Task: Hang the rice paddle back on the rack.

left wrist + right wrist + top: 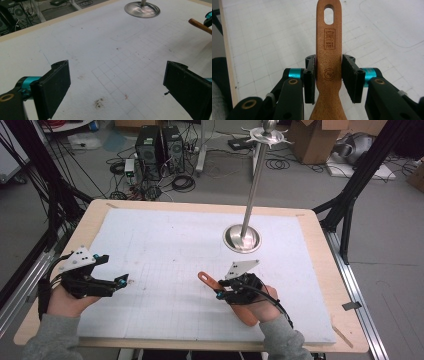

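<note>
A wooden utensil (329,50) with a hole in its handle end and a stamped logo lies between the jaws of my right gripper (328,77), which is shut on its handle. In the high view the right gripper (218,290) sits at the front centre-right of the white gridded mat (175,240), and the utensil's handle (206,279) sticks out to the upper left. My left gripper (122,281) rests at the mat's front left. Its jaws stand wide open, with only bare mat between them (116,82). The utensil's handle tip (200,25) shows at the far right of the left gripper view.
A metal stand with a round base (242,238) and a tall pole (255,175) rises at the back right of the mat. The mat lies on a wooden table (90,225). Computer towers (160,150), cables and cardboard boxes (320,140) sit on the floor beyond.
</note>
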Demonstrator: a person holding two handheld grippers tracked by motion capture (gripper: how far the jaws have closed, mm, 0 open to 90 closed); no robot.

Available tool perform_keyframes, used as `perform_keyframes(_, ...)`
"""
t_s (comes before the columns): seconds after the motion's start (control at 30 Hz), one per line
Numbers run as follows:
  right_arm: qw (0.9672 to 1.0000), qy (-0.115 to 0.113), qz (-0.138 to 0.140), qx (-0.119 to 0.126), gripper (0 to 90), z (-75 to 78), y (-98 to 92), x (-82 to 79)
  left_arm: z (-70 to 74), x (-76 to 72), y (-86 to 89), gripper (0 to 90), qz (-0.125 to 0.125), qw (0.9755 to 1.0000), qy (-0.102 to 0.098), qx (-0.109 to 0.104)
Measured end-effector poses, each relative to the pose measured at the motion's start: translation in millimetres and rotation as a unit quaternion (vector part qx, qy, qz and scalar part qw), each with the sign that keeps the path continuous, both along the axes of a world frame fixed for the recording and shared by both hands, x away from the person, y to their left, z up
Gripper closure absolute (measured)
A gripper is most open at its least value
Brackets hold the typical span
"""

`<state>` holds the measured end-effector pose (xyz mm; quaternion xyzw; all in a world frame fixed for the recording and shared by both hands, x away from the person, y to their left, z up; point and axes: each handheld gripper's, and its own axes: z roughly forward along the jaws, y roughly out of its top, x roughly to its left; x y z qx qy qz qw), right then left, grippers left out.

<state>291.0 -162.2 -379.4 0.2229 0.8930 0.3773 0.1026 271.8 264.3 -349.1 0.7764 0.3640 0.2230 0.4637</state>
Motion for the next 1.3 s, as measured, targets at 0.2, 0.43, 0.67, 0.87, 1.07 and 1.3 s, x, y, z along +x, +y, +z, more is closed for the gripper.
perform_keyframes(0.2, 0.9998, -0.011, -0.006, 0.012, 64.8, 7.1, -6.0, -1.6, 0.0, 0.1, 0.5, 7.8, -0.001, 1.0000, 0.000, 0.000)
perform_keyframes(0.43, 0.9993, -0.026, -0.011, 0.026, 64.7, 14.8, -12.1, -3.3, -0.1, 0.2, 0.2, 7.8, 0.000, 1.0000, 0.000, 0.000)
perform_keyframes(0.67, 0.9970, -0.049, -0.029, 0.053, 64.7, 23.9, -20.1, -6.4, 0.7, -0.4, 0.0, 7.8, 0.000, 1.0000, -0.001, -0.001)
perform_keyframes(0.87, 0.9956, -0.058, -0.035, 0.065, 64.8, 29.3, -26.2, -7.6, 0.4, -0.2, -0.9, 7.8, 0.000, 1.0000, -0.001, 0.000)
perform_keyframes(1.07, 0.9934, -0.067, -0.046, 0.081, 64.8, 34.8, -32.4, -8.7, 0.5, 0.0, -1.1, 7.8, -0.001, 1.0000, -0.001, 0.002)
perform_keyframes(1.3, 0.9892, -0.081, -0.057, 0.109, 64.8, 43.0, -45.7, -10.5, 2.3, -1.0, -0.2, 8.2, 0.001, 1.0000, -0.008, -0.001)
